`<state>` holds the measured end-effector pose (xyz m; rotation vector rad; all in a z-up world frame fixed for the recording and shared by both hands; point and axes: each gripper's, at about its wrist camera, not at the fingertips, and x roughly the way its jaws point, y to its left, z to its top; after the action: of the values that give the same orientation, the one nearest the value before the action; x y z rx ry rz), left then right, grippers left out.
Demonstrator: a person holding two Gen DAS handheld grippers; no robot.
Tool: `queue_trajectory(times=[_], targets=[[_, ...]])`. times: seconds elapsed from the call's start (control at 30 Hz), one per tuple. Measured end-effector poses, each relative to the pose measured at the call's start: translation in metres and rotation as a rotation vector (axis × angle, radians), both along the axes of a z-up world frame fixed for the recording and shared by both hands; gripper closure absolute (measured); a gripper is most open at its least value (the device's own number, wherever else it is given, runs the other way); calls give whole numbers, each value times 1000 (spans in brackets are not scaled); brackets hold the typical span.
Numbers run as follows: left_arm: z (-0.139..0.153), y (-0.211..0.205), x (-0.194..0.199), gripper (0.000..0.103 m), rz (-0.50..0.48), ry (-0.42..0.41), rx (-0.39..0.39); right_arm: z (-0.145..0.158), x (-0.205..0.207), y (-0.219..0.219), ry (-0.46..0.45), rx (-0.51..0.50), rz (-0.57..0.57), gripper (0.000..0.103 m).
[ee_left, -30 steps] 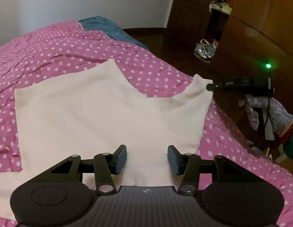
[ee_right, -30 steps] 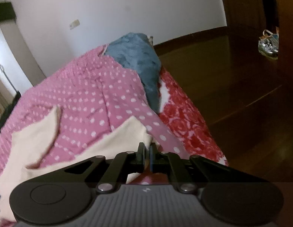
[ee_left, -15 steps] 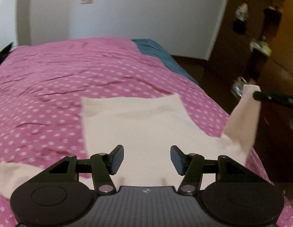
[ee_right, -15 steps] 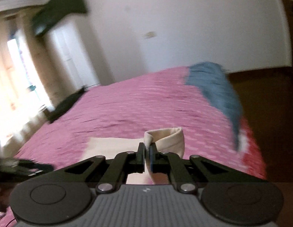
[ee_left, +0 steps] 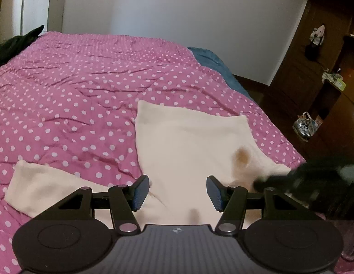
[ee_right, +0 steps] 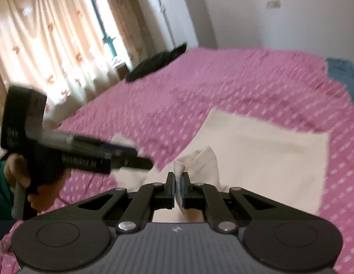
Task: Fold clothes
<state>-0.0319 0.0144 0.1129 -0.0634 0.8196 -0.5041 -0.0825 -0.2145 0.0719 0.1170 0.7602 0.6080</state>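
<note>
Right claw (ee_right: pixel 177 186) is clamped on a cream sleeve (ee_right: pixel 199 162) at lower center; left claw (ee_left: pixel 177 193) gapes wide, holding nothing, over the garment (ee_left: pixel 190 146) on the bed (ee_left: pixel 74 96).

Open pink polka-dot bedspread (ee_left: pixel 74 91) stretches left and beyond the cream garment (ee_left: pixel 188 146), leaving wide passage there. At the garment's near right corner the right gripper (ee_left: pixel 261 183) crowds in, jaws pinched on a raised fold. A black bundle (ee_right: pixel 158 64) and blue blanket (ee_left: pixel 211 61) occupy the bed's far edges.
</note>
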Motion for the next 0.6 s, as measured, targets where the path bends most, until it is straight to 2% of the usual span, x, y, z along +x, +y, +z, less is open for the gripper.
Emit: queue_trajectory(times=[0.03,0.13,0.27,0.33,0.5,0.6], targets=[[-1,-1,0,44,-3,3,1,-4,-1,3,9,5,10,92],[-4,-4,-1,44,-22,7,7,-5,-10,2,7,1,29,88],[-6,-11,-3,44,-48,9,5,5,-26,-27,-26,-34,2,77],[-7,-17,-3,44,-61,13,7,6,-37,-44,-31,-65,-34,65],[-17,-33,-3,47,-90,29,37,-6,-64,-85,-32,-196,-156,55],[-23,-43,-3,49,-106,38,57,-10,-68,-92,-29,-211,-181,55]])
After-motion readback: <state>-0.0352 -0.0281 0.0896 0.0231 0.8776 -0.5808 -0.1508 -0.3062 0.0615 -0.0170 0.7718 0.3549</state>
